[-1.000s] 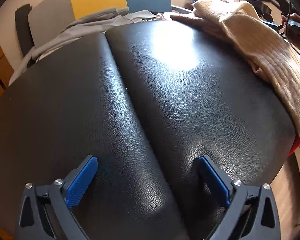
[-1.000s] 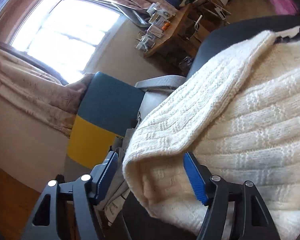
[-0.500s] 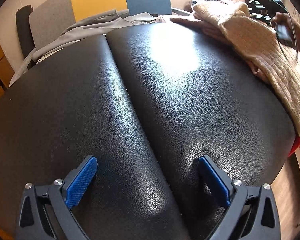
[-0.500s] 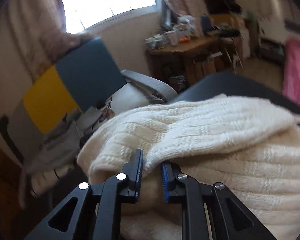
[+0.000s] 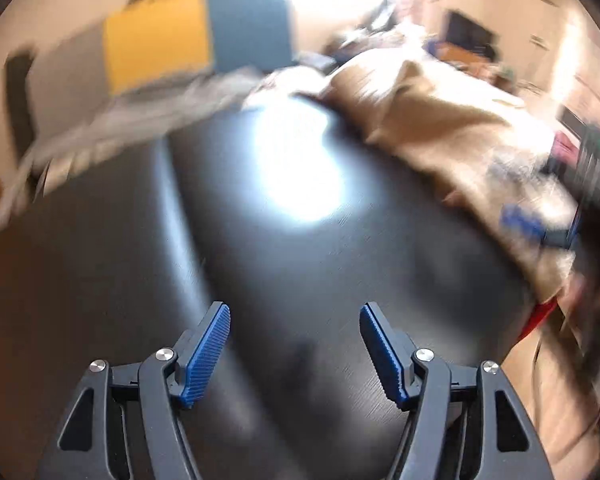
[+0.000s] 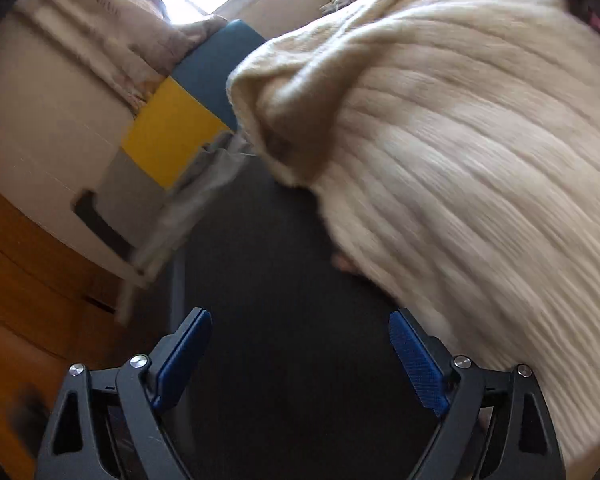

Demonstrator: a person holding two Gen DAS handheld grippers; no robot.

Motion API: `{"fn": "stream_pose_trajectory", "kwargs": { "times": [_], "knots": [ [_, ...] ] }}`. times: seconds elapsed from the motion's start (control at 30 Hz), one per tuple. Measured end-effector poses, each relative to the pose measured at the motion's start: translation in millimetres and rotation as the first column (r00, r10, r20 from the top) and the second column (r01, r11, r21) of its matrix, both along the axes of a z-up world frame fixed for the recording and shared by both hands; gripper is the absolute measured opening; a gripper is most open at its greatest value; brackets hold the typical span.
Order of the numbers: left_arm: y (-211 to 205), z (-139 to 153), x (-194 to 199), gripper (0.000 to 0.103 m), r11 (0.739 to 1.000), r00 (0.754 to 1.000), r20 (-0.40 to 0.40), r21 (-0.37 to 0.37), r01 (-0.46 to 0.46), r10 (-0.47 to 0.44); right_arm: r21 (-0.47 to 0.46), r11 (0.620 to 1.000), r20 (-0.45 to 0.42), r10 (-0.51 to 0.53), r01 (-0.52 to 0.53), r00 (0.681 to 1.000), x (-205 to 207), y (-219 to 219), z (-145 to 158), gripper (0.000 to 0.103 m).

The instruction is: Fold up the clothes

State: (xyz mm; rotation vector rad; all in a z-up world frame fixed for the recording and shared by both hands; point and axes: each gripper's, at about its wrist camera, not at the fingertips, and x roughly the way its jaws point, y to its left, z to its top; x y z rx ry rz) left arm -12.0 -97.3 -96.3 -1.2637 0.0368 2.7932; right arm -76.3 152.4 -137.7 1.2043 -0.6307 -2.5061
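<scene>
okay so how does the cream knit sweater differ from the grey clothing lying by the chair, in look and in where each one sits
The cream knit sweater is thick, ribbed and bulky; the grey clothing looks thin and smooth. The sweater is heaped on the black padded surface, covering its right side, while the grey clothing lies at the far edge by the yellow and blue chair. Both are unfolded, and neither is held: the right hand-held gripper is open over the bare surface.
</scene>
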Motion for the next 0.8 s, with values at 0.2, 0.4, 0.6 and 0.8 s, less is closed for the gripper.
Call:
{"fn": "stream_pose_trajectory", "kwargs": {
  "times": [0.2, 0.4, 0.6, 0.8],
  "knots": [
    [43.9, 88.5, -78.7, 0.068, 0.972, 0.976, -0.081, 0.107, 0.208, -0.200, 0.432, 0.899, -0.182, 0.013, 0.068, 0.983, 9.7, -23.7, 11.1, 0.091],
    [82.0, 131.9, -187.0, 0.068, 0.896, 0.966, 0.033, 0.383, 0.226, -0.258, 0.433, 0.901, -0.095, 0.025, 0.019, 0.995, -23.9, -29.1, -13.6, 0.103],
    [135.3, 98.5, -268.6, 0.066, 0.852, 0.943, 0.152, 0.489, 0.188, -0.296, 0.487, 0.873, -0.102, 0.043, 0.013, 0.994, -33.2, -44.0, -29.2, 0.103],
    [148.7, 53.4, -326.7, 0.066, 0.824, 0.935, 0.260, 0.564, 0.055, -0.240, 0.391, 0.920, -0.195, 0.090, -0.007, 0.977, -17.5, -33.2, 23.5, 0.103]
  ]
}}
